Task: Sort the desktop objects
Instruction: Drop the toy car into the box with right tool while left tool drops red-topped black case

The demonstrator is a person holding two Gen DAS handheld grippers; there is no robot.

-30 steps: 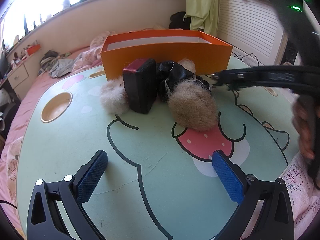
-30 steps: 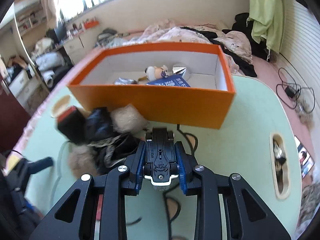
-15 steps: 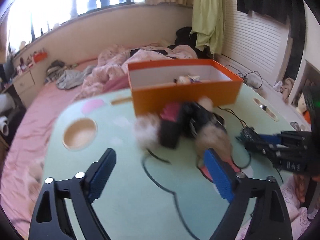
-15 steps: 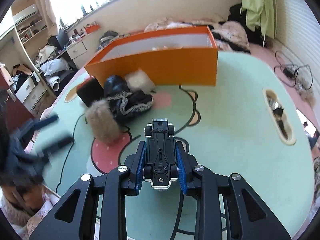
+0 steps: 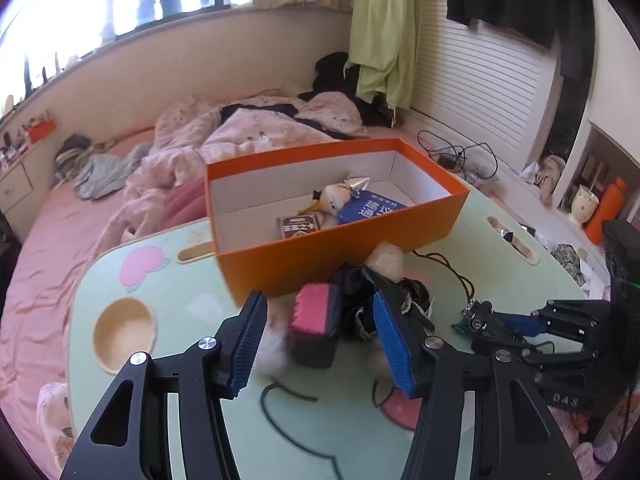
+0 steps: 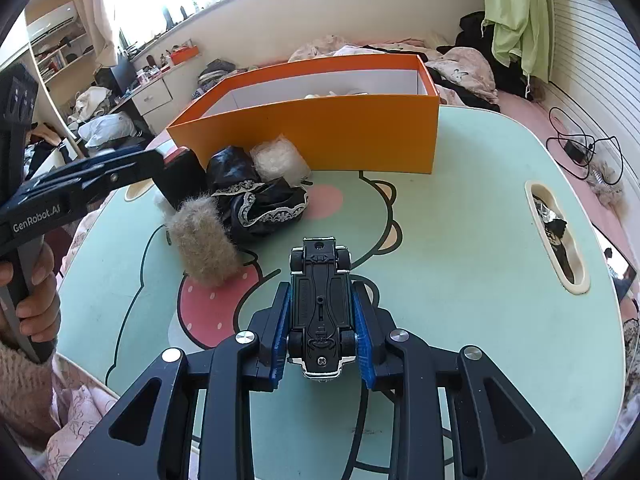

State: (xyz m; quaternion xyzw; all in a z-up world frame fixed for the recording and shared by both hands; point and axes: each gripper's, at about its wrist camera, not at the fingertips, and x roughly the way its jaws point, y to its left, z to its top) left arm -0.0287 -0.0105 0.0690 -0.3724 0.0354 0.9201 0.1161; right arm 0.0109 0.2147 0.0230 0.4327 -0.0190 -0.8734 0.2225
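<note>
My right gripper (image 6: 320, 320) is shut on a black toy car (image 6: 320, 300), held belly-up above the green table (image 6: 472, 240); it also shows in the left wrist view (image 5: 480, 320). My left gripper (image 5: 320, 344) is open and hangs above a pile: a black block with a red top (image 5: 316, 328), black lace-trimmed cloth (image 6: 264, 200) and fur pom-poms (image 6: 202, 240). The open orange box (image 5: 344, 248) behind the pile holds a small doll, a blue packet and a brown packet.
The table has a round cup recess (image 5: 122, 328) at the left and an oval slot (image 6: 556, 232) at the right with small items in it. A pink bed with clothes (image 5: 240, 132) lies beyond the table. A cable (image 5: 452, 272) runs over the table.
My left gripper has risen and moved forward over the pile, its fingers closer together. My right gripper has pulled back from the box towards the table's near side, still holding the car.
</note>
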